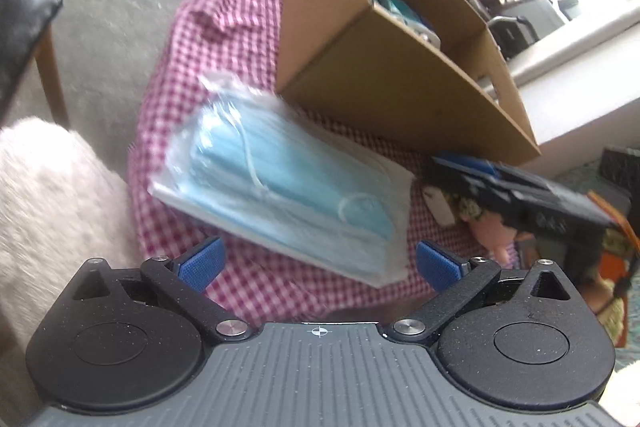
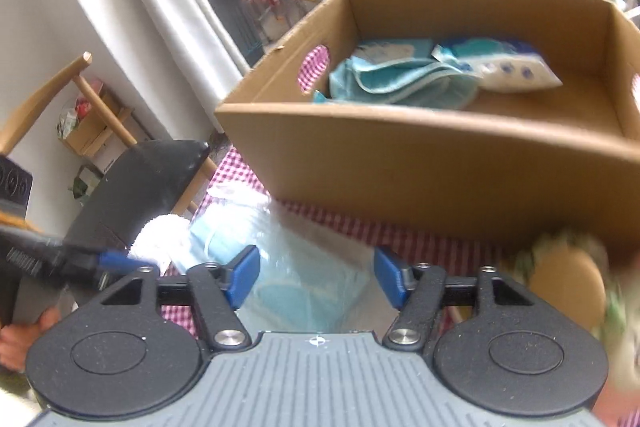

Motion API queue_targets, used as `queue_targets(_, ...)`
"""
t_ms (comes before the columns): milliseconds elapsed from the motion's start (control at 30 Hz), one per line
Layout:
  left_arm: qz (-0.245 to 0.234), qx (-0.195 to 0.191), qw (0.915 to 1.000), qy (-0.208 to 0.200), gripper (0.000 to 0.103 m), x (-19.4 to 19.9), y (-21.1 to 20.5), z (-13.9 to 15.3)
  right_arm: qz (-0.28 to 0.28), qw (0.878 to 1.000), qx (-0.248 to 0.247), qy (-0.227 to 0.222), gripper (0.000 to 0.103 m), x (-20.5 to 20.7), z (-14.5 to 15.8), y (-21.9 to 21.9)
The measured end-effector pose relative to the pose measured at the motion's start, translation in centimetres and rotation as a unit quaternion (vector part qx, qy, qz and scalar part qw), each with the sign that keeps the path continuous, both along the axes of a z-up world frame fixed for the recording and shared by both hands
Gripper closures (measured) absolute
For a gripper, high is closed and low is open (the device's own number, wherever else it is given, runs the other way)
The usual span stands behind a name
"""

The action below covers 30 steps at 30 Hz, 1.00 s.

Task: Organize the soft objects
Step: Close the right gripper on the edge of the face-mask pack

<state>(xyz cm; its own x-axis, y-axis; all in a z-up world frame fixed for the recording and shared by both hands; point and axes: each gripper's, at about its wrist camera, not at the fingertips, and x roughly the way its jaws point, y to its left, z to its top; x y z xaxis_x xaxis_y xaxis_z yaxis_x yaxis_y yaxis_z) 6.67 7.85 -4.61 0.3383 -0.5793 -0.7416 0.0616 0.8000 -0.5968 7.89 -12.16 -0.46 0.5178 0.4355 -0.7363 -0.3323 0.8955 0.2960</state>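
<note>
Just in front of the cardboard box (image 1: 400, 75), the bagged face masks (image 1: 288, 187) lie loose on the checked cloth (image 1: 224, 27). Left gripper (image 1: 318, 263) gapes wide, empty, likely lining up to grab; right gripper (image 2: 316, 277) half-open, gripping nothing.

matt brown cardboard box (image 1: 384, 67), glossy clear plastic mask pack (image 1: 288, 187), checked woven cloth (image 1: 224, 39), fluffy pink fabric (image 1: 52, 195) lower left

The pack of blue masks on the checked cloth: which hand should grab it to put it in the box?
Probably the left. The mask pack lies squarely ahead of the left gripper, whose fingers stand wide apart around its near end. The right gripper sees it blurred and half hidden. The cardboard box is just behind.
</note>
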Motion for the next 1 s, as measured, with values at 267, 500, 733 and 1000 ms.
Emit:
queue_targets(267, -0.003, -0.012, 0.9998, 0.018, 0.003, 0.3, -1.5, -1.9, 0.045, 0.997, -0.046, 0.043, 0.036, 5.0, -1.8, 2.9)
queue_targets(500, 0.004, -0.006, 0.9999, 0.009, 0.007, 1.2, -1.7, -2.5, 0.057, 0.994, -0.065, 0.072, 0.038, 7.0, -3.8, 4.4)
queue_targets(733, 0.011, 0.001, 0.9999, 0.001, 0.019, 1.4, -1.2, -2.3, 0.059, 0.992, -0.059, 0.097, 0.04, 7.1, -4.8, 4.1)
queue_targets(1000, 0.039, 0.023, 0.9989, -0.012, 0.03, 0.9, 0.2, -2.1, 0.073, 0.981, 0.016, 0.178, 0.049, 6.5, -5.2, 2.2)
